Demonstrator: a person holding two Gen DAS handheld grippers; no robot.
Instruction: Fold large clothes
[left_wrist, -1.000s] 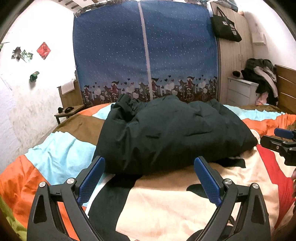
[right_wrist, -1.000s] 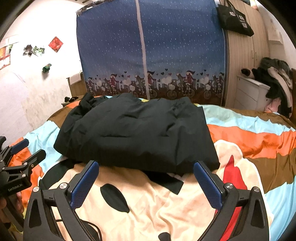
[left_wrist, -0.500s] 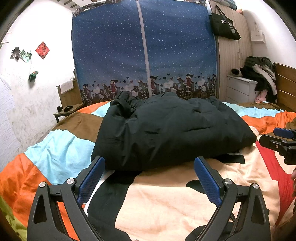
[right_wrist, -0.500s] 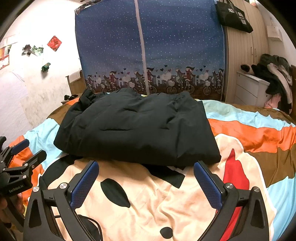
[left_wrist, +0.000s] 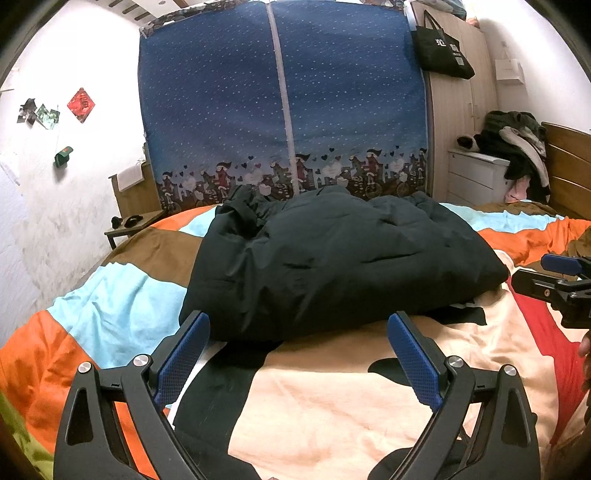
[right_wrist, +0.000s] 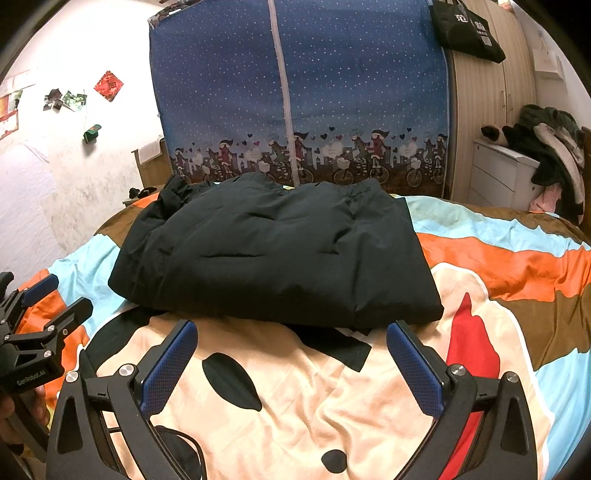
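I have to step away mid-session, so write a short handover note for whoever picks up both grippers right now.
Left gripper: open, holding nothing, hovering just short of the jacket's near edge.
Right gripper: open, empty, also just short of that edge.
Black padded jacket: lies on the colourful bedspread, already folded into a thick, roughly rectangular bundle; a bunched part sticks out at its far left corner.
Done: the main folds, by the look of it.
Left: probably tuck that bunched corner and flatten, or finish.
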